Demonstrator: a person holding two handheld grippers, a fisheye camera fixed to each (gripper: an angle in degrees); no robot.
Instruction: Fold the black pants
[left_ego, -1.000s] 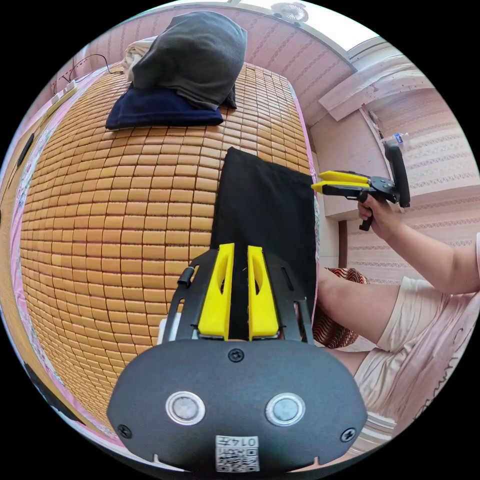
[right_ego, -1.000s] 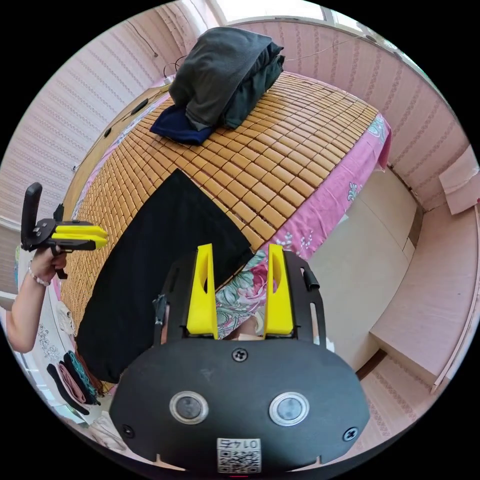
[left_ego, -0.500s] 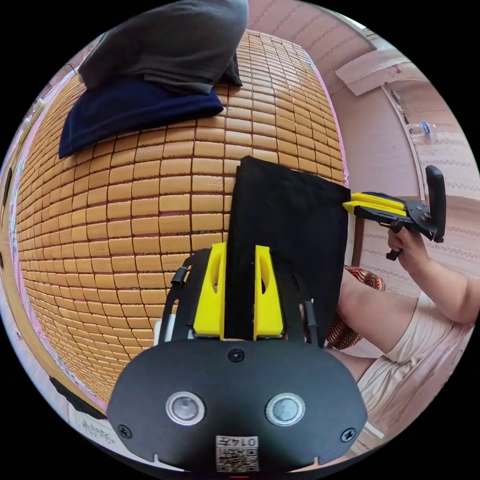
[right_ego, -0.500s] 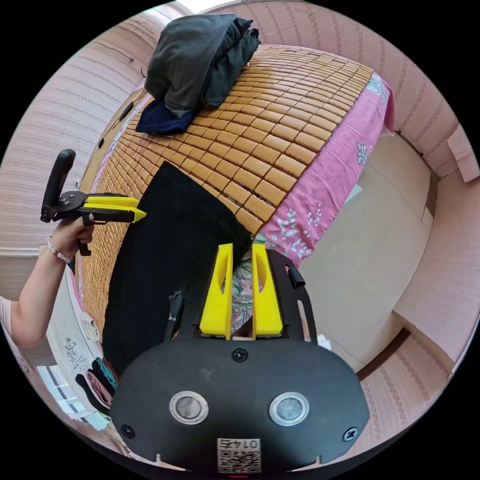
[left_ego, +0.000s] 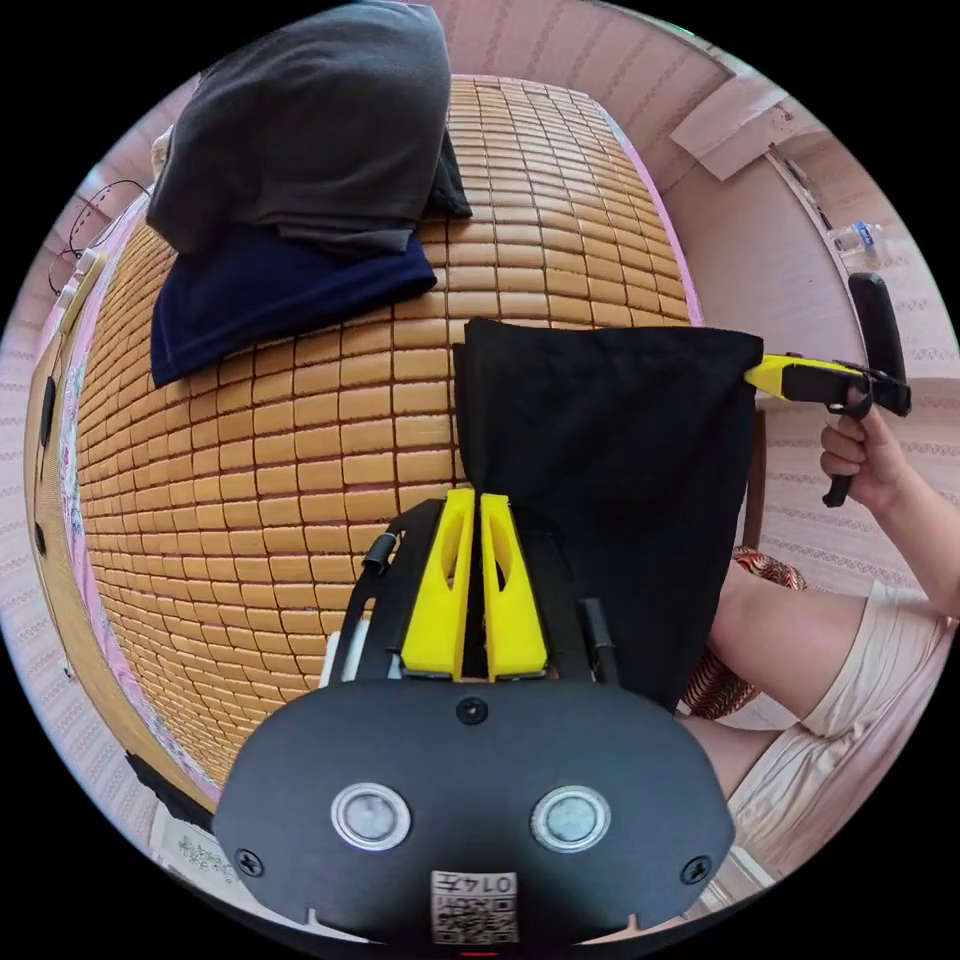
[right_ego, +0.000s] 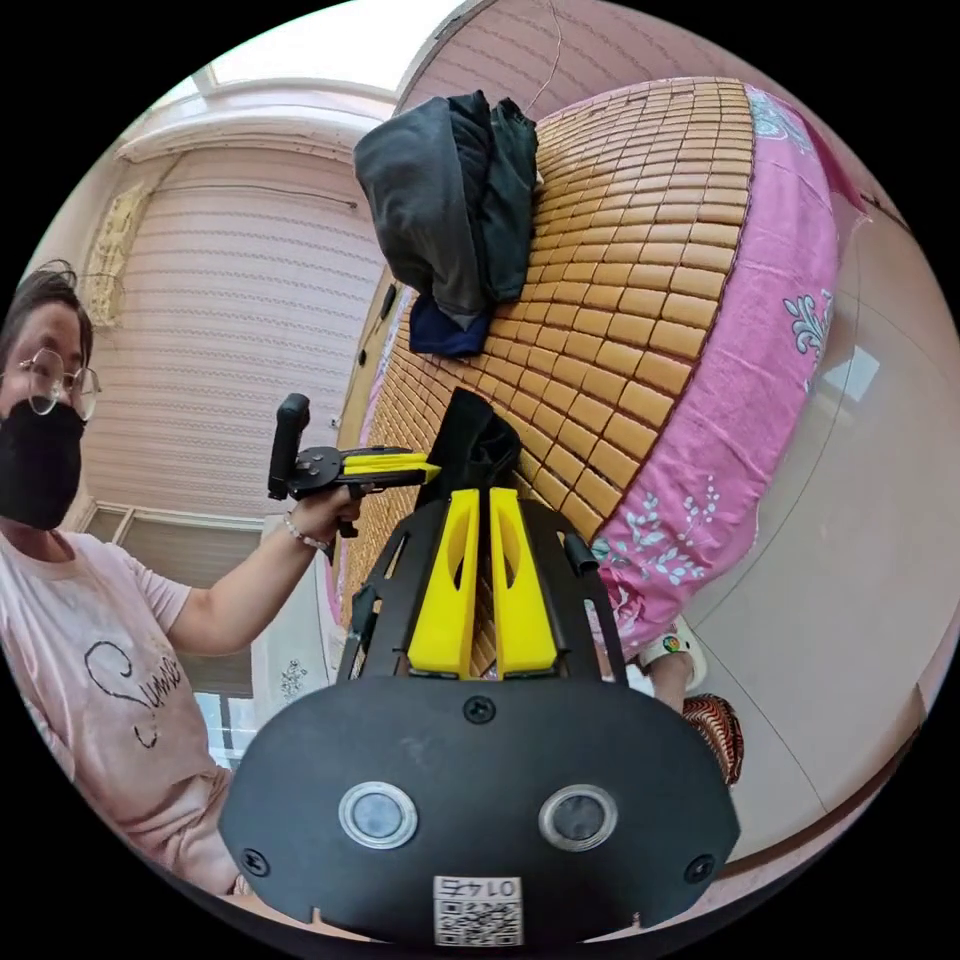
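Note:
The black pants (left_ego: 610, 450) hang lifted off the bamboo mat (left_ego: 250, 450), stretched as a sheet between both grippers. My left gripper (left_ego: 472, 497) is shut on one corner of the upper edge. The right gripper (left_ego: 775, 377), held in a hand, grips the opposite corner, its tips hidden in the cloth. In the right gripper view the pants (right_ego: 478, 440) bunch at the tips of my right gripper (right_ego: 478, 495), which is shut on them. The left gripper (right_ego: 425, 467) pinches the same fabric just beside it.
A stack of folded clothes, grey (left_ego: 300, 130) over navy (left_ego: 270, 290), sits at the far end of the mat. A pink flowered sheet (right_ego: 760, 330) hangs over the bed's edge above a pale floor (right_ego: 860, 520). The person (right_ego: 110, 640) sits close beside the bed.
The pants lay flat on the mat before. The right gripper, open a second ago, has shut on them, the left has shut too, and the edge is now lifted.

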